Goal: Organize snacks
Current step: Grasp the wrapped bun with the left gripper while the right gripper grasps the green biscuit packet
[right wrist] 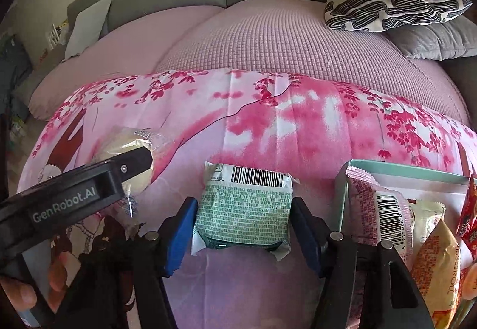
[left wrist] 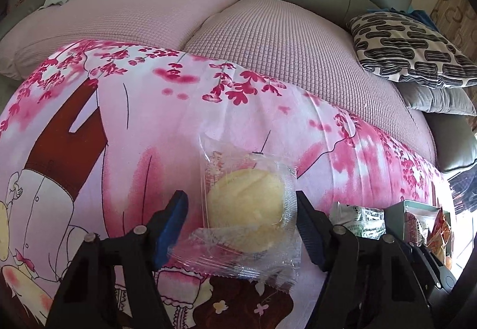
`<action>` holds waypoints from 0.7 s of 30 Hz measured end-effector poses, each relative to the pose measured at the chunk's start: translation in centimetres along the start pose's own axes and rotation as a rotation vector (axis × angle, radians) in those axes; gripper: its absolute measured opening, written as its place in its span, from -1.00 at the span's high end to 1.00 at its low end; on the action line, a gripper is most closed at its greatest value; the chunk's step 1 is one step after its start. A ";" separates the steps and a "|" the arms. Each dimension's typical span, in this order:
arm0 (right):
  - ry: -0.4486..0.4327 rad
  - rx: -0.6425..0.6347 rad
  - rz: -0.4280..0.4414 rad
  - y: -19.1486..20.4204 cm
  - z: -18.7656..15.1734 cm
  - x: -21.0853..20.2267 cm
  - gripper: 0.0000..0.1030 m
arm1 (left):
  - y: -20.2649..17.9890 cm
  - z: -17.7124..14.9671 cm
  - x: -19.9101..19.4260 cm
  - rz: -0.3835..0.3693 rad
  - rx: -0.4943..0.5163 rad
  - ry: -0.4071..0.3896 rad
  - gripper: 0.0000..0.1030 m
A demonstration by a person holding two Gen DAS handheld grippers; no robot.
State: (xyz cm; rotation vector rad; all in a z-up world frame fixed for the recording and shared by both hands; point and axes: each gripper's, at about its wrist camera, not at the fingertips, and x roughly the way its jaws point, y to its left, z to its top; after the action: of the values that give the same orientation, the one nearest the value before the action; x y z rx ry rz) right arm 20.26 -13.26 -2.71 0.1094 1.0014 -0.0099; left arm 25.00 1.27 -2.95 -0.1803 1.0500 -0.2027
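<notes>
Two grippers at work over pink floral cloth (right wrist: 253, 108) on sofa. Left gripper (left wrist: 241, 218) jaws apart, straddling clear-wrapped yellow cake (left wrist: 247, 206) near cloth's front edge; right pad seems to touch wrapper, left pad clear of it. Right gripper (right wrist: 243, 218) jaws apart around green-white packet (right wrist: 244, 209), barely clear either side. Teal box (right wrist: 405, 177) at cloth's right end already holds several snacks. Risks: slick film may slide from pads; hard squeeze could crush soft cake; crowded box could block packet's entry.
</notes>
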 end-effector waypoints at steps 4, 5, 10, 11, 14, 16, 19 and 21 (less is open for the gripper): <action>-0.004 0.013 0.010 -0.2 -0.1 -0.4 -0.16 | 0.0 -0.3 -0.6 -0.006 -0.012 -0.014 -0.28; -0.008 0.019 0.013 -0.3 -0.2 -0.7 -0.15 | 0.0 -0.3 -0.7 -0.002 -0.015 -0.017 -0.27; -0.041 0.056 0.048 -0.6 -0.8 -2.7 -0.15 | -0.1 -0.9 -2.4 0.000 -0.031 -0.046 -0.19; -0.048 0.061 0.054 -0.7 -1.0 -3.2 -0.15 | -0.1 -1.1 -2.7 -0.001 -0.036 -0.051 -0.19; -0.063 0.076 0.064 -0.9 -1.5 -4.5 -0.15 | -0.1 -1.8 -3.7 -0.011 -0.059 -0.059 -0.07; -0.074 0.085 0.067 -1.1 -1.9 -5.4 -0.15 | -0.1 -2.3 -4.4 -0.013 -0.071 -0.065 -0.01; -0.084 0.096 0.065 -1.5 -2.6 -6.6 -0.15 | -0.1 -2.9 -5.1 -0.009 -0.083 -0.066 0.01; -0.086 0.106 0.063 -1.8 -3.0 -7.3 -0.15 | 0.0 -3.3 -5.3 -0.012 -0.092 -0.062 0.01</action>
State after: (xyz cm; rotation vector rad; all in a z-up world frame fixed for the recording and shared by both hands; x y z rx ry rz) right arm 13.67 -15.06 1.66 0.2357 0.9115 -0.0098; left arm 19.60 2.44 -0.14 -0.2745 0.9977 -0.1591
